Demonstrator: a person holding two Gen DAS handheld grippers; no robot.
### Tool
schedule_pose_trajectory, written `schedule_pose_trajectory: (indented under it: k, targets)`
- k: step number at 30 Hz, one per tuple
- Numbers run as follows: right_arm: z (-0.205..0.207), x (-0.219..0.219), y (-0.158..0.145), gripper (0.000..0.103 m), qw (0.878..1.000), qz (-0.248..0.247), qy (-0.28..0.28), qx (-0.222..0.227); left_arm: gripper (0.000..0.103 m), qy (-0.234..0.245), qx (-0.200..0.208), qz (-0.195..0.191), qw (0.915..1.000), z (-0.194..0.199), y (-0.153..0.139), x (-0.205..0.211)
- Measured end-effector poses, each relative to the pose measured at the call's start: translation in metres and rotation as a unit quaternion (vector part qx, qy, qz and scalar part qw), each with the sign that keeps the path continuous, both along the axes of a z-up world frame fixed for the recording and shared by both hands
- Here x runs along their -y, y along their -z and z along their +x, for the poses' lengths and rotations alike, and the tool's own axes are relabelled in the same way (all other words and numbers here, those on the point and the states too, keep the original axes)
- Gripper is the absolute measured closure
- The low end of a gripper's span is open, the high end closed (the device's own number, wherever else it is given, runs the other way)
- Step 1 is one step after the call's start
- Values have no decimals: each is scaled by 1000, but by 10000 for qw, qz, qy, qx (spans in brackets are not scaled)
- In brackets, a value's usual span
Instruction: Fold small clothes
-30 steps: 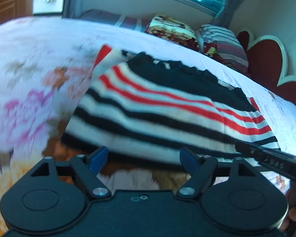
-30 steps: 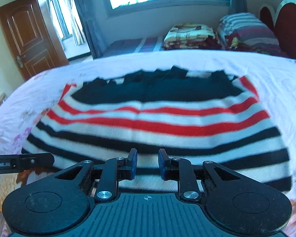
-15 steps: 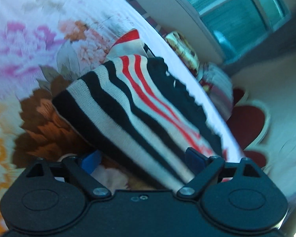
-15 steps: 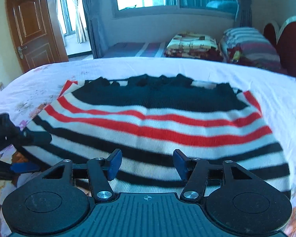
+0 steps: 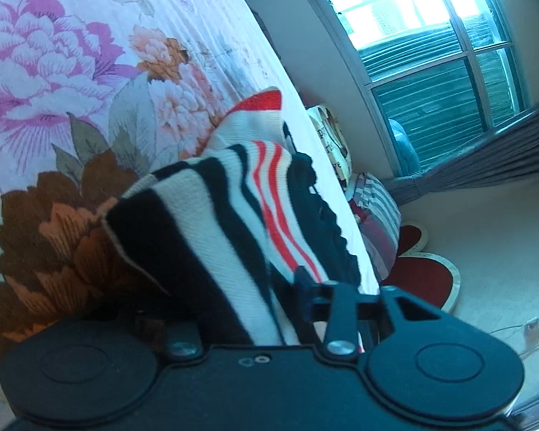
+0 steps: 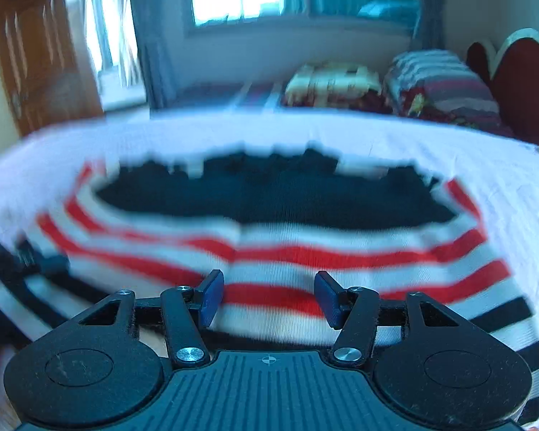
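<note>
Now striped sweater [image 5: 212, 237] between left claw [image 5: 233, 309] fingers.

No text, label, brand, number or sign can be read in either view. The patterned pillow [image 5: 332, 143] by the window shows dark marks that might be printing, too small and warped to make out, and the right wrist view is blurred throughout.

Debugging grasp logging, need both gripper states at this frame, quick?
Left gripper: closed on the striped sweater, hem corner lifted off the floral bedspread.
Right gripper: open, holding nothing, fingers apart over the sweater; view blurred.
</note>
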State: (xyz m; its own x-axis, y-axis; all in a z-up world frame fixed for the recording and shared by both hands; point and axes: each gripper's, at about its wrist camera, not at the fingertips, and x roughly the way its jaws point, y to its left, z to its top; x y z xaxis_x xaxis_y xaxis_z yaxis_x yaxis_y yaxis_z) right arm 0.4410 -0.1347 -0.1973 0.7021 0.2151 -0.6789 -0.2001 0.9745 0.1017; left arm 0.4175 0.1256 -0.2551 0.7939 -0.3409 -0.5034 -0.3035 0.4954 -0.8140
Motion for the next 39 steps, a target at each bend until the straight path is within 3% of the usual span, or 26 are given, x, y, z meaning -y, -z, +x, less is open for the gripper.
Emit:
schedule_pose_trajectory:
  k: [2, 10, 17, 21, 25, 29, 32, 36, 38, 39]
  targets:
    - [-9, -6, 6, 46, 9992, -281, -83, 258, 73, -19, -15, 16, 10000, 1, 0, 0]
    - [-14, -6, 14, 46, 9987, -274, -77, 412, 81, 187, 366, 557, 9976, -1, -24, 7]
    - [-16, -1, 13, 46, 9990, -130, -23, 438, 84, 784, 1063, 1352, 9820, 9, -74, 40]
    - [-15, 5, 11, 46, 9991, 20, 9, 413, 84, 1516, 1542, 1899, 9577, 24, -107, 83]
    - [-22, 36, -3, 46, 9974, 376, 399, 471, 83, 2387, 1923, 2226, 9255, 34, -124, 139]
    - [-41, 87, -9, 46, 9929, 462, 1009, 435, 84, 3384, 1939, 2352, 8902, 35, -110, 199]
    - [-60, 120, -7, 46, 9903, 475, 1274, 293, 84, 3835, 1597, 2498, 8746, 35, -85, 230]
    - [-88, 148, -14, 46, 9885, 562, 1389, 195, 71, 4075, 1347, 2613, 8646, 29, -70, 240]
    - [-99, 158, -18, 46, 9879, 596, 1427, 133, 53, 4153, 1432, 2694, 8570, 21, -77, 236]
    - [-104, 163, -21, 46, 9870, 720, 1439, 73, 37, 4187, 1472, 2659, 8558, 16, -81, 234]
